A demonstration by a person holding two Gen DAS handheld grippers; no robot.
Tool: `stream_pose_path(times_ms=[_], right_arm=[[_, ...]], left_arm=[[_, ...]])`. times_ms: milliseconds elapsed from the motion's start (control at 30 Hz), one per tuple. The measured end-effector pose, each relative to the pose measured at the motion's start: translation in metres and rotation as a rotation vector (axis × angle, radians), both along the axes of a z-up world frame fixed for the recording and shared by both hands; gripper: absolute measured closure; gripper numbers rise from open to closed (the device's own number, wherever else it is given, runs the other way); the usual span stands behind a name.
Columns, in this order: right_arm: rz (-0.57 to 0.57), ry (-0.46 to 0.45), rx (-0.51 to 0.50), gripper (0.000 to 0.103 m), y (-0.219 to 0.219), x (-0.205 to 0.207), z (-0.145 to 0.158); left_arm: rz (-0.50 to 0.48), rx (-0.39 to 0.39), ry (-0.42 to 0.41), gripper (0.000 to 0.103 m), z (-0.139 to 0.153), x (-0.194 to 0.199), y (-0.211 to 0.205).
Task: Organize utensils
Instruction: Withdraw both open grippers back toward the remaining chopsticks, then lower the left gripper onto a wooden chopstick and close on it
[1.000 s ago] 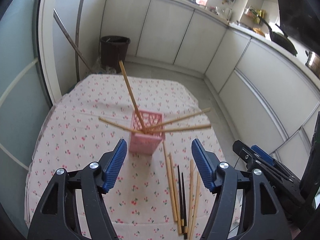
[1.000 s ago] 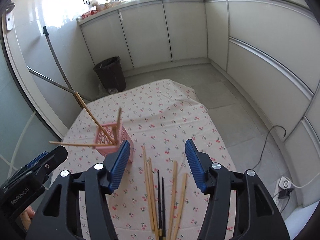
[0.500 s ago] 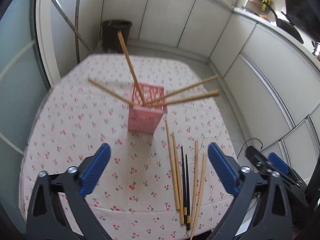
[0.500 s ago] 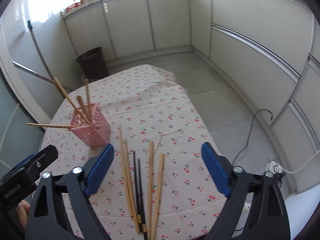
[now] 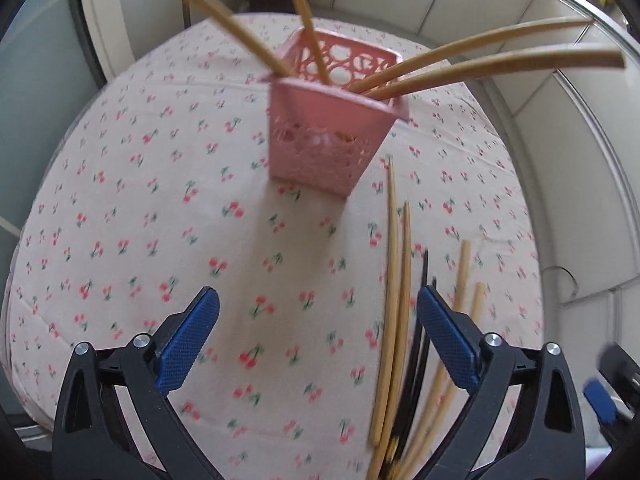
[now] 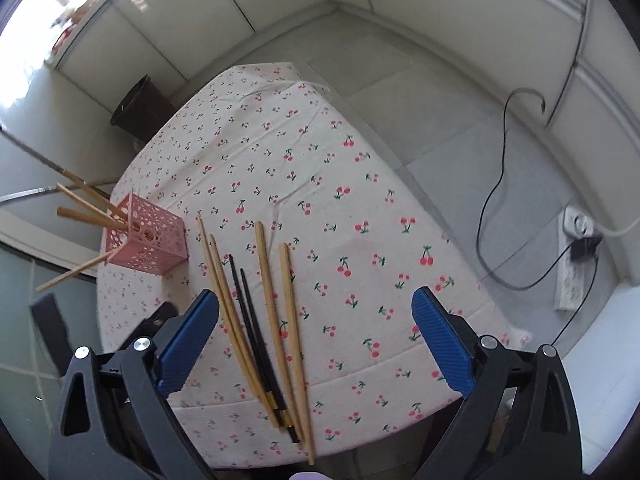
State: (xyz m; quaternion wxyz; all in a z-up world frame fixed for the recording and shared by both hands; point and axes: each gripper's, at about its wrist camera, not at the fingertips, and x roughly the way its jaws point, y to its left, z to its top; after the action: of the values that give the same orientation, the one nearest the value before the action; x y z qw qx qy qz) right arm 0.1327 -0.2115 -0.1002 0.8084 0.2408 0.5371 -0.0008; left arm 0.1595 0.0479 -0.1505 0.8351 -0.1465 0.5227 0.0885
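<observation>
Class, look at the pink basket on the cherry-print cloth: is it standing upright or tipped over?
Upright. The pink basket stands on its base on the cloth, its open top facing up, with four wooden chopsticks leaning out over its rim.

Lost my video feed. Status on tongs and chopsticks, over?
Left tongs closing slightly, right tongs opening, both empty. Six chopsticks on tablecloth, four in pink basket. Nothing blocking.

No readable text, label, brand, number or sign shows in either wrist view.
</observation>
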Motion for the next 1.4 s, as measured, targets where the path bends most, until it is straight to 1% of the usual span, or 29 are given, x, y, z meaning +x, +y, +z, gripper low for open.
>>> stream_pose_path(times_ms=[67, 100, 167, 200, 267, 367, 500, 533, 600, 633, 667, 733, 800, 900, 933, 1033, 1067, 1100, 1133, 1167, 1200, 1267, 1300, 1400], right_arm=[[-0.016, 0.010, 0.045, 0.009, -0.006, 0.000, -0.001], [-0.023, 0.012, 0.056, 0.009, -0.008, 0.000, 0.000], [-0.037, 0.012, 0.077, 0.009, -0.014, 0.000, 0.001], [-0.044, 0.010, 0.090, 0.009, -0.017, 0.001, 0.001], [-0.056, 0.011, 0.109, 0.009, -0.022, 0.000, 0.002], [-0.062, 0.014, 0.141, 0.009, -0.027, 0.002, 0.002], [-0.067, 0.021, 0.177, 0.009, -0.032, 0.004, 0.000], [-0.071, 0.022, 0.184, 0.009, -0.033, 0.004, 0.000], [-0.079, 0.026, 0.191, 0.009, -0.036, 0.005, -0.002], [-0.081, 0.030, 0.189, 0.009, -0.036, 0.005, -0.003], [-0.079, 0.037, 0.183, 0.009, -0.036, 0.006, -0.005], [-0.066, 0.060, 0.171, 0.009, -0.034, 0.009, -0.012], [-0.061, 0.092, 0.160, 0.009, -0.033, 0.011, -0.022], [-0.064, 0.120, 0.123, 0.009, -0.031, 0.013, -0.032], [-0.067, 0.129, 0.107, 0.009, -0.031, 0.014, -0.036], [-0.077, 0.157, 0.120, 0.009, -0.032, 0.015, -0.046], [-0.080, 0.166, 0.134, 0.009, -0.033, 0.015, -0.048], [-0.080, 0.172, 0.149, 0.009, -0.032, 0.015, -0.050], [-0.078, 0.173, 0.152, 0.009, -0.031, 0.016, -0.050], [-0.078, 0.171, 0.148, 0.009, -0.031, 0.015, -0.050], [-0.078, 0.166, 0.139, 0.009, -0.029, 0.015, -0.049], [-0.075, 0.166, 0.131, 0.009, -0.028, 0.015, -0.049], [-0.077, 0.171, 0.131, 0.009, -0.029, 0.014, -0.051], [-0.101, 0.184, 0.150, 0.009, -0.035, 0.014, -0.054]], left_arm=[[0.023, 0.010, -0.028, 0.023, -0.004, 0.007, -0.007], [0.031, 0.007, -0.032, 0.027, -0.006, 0.010, -0.009], [0.046, -0.003, -0.027, 0.041, -0.012, 0.018, -0.017], [0.051, -0.004, -0.022, 0.043, -0.015, 0.020, -0.020], [0.065, 0.007, -0.012, 0.051, -0.022, 0.025, -0.025], [0.097, 0.049, -0.012, 0.059, -0.030, 0.030, -0.030], [0.103, 0.088, 0.006, 0.067, -0.041, 0.037, -0.038], [0.104, 0.108, -0.003, 0.072, -0.042, 0.037, -0.040], [0.060, 0.130, -0.015, 0.088, -0.042, 0.040, -0.049], [0.017, 0.128, -0.012, 0.098, -0.043, 0.041, -0.056], [-0.016, 0.115, -0.006, 0.103, -0.041, 0.041, -0.062], [-0.093, 0.074, 0.011, 0.103, -0.041, 0.037, -0.071], [-0.135, 0.032, 0.029, 0.103, -0.041, 0.031, -0.071], [-0.192, -0.095, 0.089, 0.103, -0.040, 0.018, -0.059], [-0.212, -0.118, 0.108, 0.103, -0.039, 0.013, -0.055], [-0.279, -0.113, 0.174, 0.103, -0.041, -0.004, -0.047], [-0.290, -0.073, 0.183, 0.103, -0.039, -0.010, -0.047], [-0.293, -0.025, 0.174, 0.103, -0.036, -0.011, -0.047], [-0.303, -0.005, 0.154, 0.103, -0.033, -0.009, -0.049], [-0.313, -0.012, 0.102, 0.102, -0.025, -0.007, -0.051], [-0.309, -0.030, 0.077, 0.099, -0.022, -0.005, -0.053], [-0.305, -0.073, 0.018, 0.080, -0.013, 0.005, -0.062], [-0.299, -0.075, -0.008, 0.079, -0.013, 0.013, -0.068], [-0.283, -0.049, -0.027, 0.081, -0.018, 0.028, -0.082]])
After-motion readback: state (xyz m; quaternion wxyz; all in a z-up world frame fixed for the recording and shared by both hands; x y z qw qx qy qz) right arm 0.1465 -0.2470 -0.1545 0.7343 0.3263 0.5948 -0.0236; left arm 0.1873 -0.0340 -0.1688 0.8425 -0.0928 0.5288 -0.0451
